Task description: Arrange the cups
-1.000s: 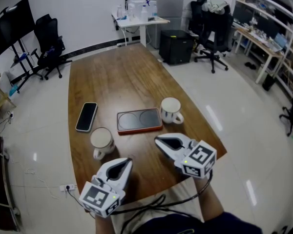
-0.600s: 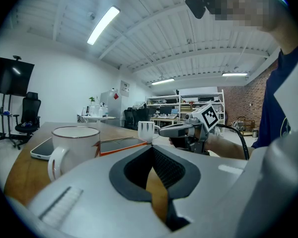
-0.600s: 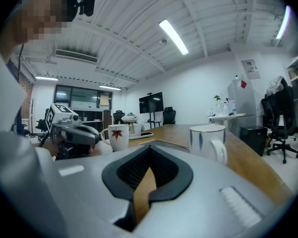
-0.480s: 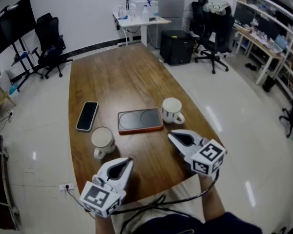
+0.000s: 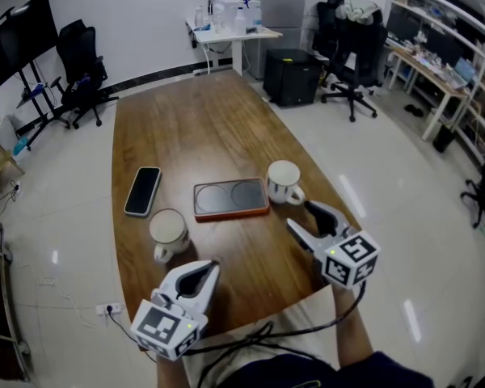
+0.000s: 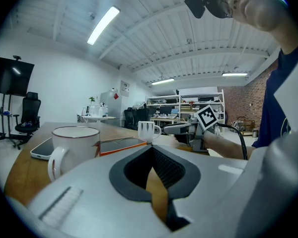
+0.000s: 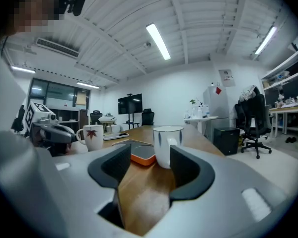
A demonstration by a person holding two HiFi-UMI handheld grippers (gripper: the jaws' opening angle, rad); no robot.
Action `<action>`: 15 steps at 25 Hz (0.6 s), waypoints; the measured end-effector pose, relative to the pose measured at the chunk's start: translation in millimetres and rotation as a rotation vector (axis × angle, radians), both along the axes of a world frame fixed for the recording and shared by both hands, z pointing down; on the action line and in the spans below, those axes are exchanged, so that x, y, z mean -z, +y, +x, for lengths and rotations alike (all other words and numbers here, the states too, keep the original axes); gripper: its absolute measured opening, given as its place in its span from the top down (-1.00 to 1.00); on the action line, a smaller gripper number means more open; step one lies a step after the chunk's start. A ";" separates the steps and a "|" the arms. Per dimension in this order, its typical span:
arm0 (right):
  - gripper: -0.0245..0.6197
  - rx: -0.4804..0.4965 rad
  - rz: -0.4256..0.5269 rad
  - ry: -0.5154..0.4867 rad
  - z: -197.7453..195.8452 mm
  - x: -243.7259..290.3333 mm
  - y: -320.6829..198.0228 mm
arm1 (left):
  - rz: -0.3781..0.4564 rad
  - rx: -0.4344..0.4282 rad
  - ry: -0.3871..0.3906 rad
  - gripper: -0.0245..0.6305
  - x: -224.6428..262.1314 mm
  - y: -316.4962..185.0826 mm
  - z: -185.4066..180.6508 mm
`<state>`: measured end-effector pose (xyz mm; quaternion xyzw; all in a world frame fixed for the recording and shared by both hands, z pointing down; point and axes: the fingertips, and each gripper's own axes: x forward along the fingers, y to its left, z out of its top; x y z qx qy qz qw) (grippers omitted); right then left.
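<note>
A jaw hides the base of the cup [image 7: 167, 145]. Your right gripper [image 5: 301, 217] has just been opening and holds nothing; the cup seemingly stands just beyond its tips. Your left gripper [image 5: 212, 267] is closed and empty.

Bare tabletop [image 5: 226, 249] between right claw [image 5: 301, 217] and cup [image 5: 283, 180]; tray [image 5: 230, 198] beside cup.
</note>
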<state>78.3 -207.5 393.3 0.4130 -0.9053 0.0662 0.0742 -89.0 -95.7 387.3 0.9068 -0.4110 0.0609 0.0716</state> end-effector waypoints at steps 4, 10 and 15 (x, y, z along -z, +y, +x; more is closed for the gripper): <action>0.14 -0.077 -0.002 0.013 13.5 0.7 -13.2 | 0.006 0.001 -0.006 0.92 1.1 -0.7 -1.6; 0.17 -0.042 -0.040 0.028 12.7 -10.8 -44.3 | -0.003 0.002 0.001 0.92 -1.3 0.3 1.1; 0.50 -0.051 -0.062 0.035 9.7 -9.2 -51.9 | -0.001 -0.001 0.002 0.92 0.7 0.2 2.3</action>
